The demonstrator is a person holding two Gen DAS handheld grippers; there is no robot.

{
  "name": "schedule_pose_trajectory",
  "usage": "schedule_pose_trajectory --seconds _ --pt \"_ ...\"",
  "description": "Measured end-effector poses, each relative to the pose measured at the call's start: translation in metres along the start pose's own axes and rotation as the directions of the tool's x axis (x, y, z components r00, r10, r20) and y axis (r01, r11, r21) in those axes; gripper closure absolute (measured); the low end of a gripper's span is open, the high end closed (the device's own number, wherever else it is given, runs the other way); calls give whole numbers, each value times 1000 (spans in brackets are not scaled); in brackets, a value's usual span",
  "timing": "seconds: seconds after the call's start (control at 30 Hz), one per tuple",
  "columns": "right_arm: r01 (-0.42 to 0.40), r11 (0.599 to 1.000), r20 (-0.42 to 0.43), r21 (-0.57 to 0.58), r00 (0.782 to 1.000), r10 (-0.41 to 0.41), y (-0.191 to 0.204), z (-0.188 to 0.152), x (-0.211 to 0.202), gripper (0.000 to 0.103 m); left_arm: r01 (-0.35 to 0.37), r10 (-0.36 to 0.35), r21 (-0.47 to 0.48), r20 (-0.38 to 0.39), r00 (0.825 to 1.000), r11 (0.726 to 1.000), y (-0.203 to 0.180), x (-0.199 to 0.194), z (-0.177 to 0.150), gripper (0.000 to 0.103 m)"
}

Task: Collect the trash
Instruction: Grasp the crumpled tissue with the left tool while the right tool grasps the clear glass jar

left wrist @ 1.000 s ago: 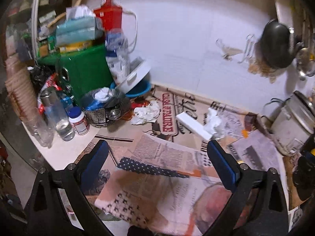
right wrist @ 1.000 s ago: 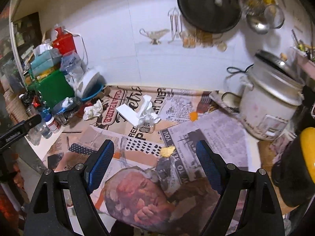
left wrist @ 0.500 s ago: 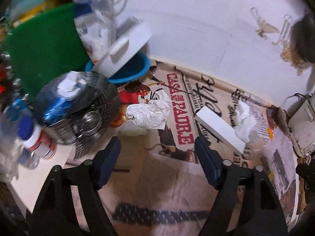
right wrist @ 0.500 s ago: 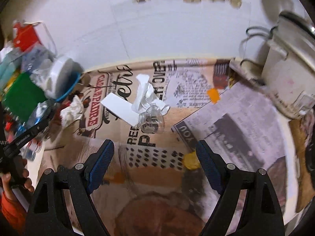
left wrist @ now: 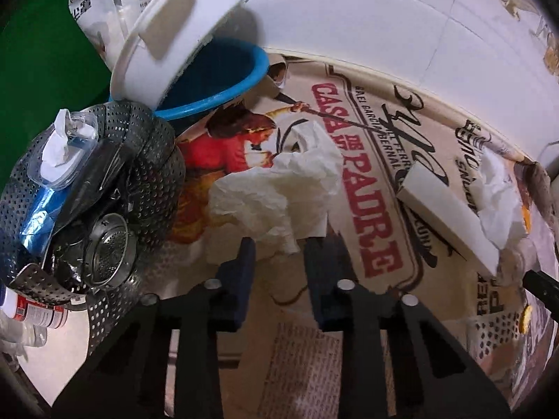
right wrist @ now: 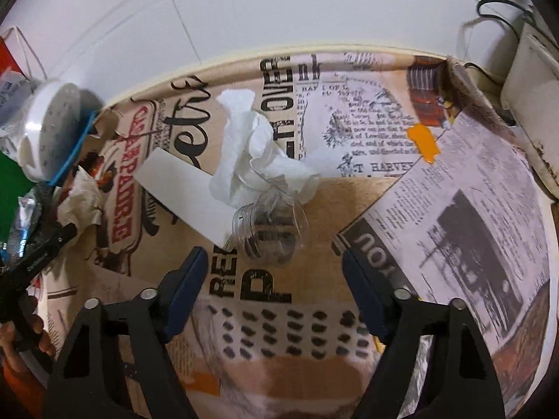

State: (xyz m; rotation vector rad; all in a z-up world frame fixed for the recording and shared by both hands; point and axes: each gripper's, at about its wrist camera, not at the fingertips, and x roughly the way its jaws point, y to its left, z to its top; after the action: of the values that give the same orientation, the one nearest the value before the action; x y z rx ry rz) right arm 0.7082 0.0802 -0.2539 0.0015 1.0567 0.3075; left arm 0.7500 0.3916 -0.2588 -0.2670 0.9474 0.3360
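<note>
A crumpled white tissue [left wrist: 279,188] lies on the newspaper-covered table. My left gripper [left wrist: 279,255] has come down over its near end, jaws closing, and the tissue's lower tail sits between the blue fingertips [left wrist: 246,255]; a gap still shows. In the right wrist view a crushed clear plastic bottle [right wrist: 269,234] lies just ahead of my right gripper [right wrist: 274,272], whose jaws are wide and closing with nothing between them. Behind the bottle are another white tissue [right wrist: 258,150] and a flat white box [right wrist: 181,188]. The left gripper [right wrist: 45,255] also shows at the left edge there.
A perforated steel basket [left wrist: 153,146] full of wrappers stands left of the tissue, with a blue bowl [left wrist: 223,80], a white lid [left wrist: 181,24] and a green box [left wrist: 35,52] behind. A rice cooker [right wrist: 531,104] stands at the right. An orange scrap [right wrist: 422,143] lies near it.
Both grippers have dropped toward the table and moved forward. The left jaws have narrowed a lot around the tissue's near end. The right jaws have narrowed slightly near the bottle.
</note>
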Motion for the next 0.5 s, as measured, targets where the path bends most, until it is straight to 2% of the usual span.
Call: schedule_pose_trajectory --seconds 0.07,0.1,0.13,0.17,0.4,0.43,0.5 --pt "14 1000 -5 -9 1000 -14 2 1 8 39 10 -10 -15 -10 1000 1000 2 5 1 94" --pt "16 1000 -9 -14 1000 -16 2 2 10 42 13 -13 -23 -11 1000 1000 2 5 1 95" --pt "14 1000 -15 -18 1000 -15 2 2 13 50 14 -14 -29 -8 1000 999 3 5 1 97" --pt "8 1000 -17 -19 1000 -8 3 2 14 54 15 -15 -37 2 1000 999 4 4 1 98" --pt "-1 1000 28 -19 1000 1 -3 -2 -2 57 99 -97 -64 35 995 993 4 -18 1 101" --pt "-9 1000 25 -21 1000 10 -4 -2 -5 71 103 -101 -59 38 994 993 2 -22 0 101" --pt "-41 999 20 -7 999 41 -9 -4 -11 75 115 -114 -28 41 993 993 -6 -34 -4 101"
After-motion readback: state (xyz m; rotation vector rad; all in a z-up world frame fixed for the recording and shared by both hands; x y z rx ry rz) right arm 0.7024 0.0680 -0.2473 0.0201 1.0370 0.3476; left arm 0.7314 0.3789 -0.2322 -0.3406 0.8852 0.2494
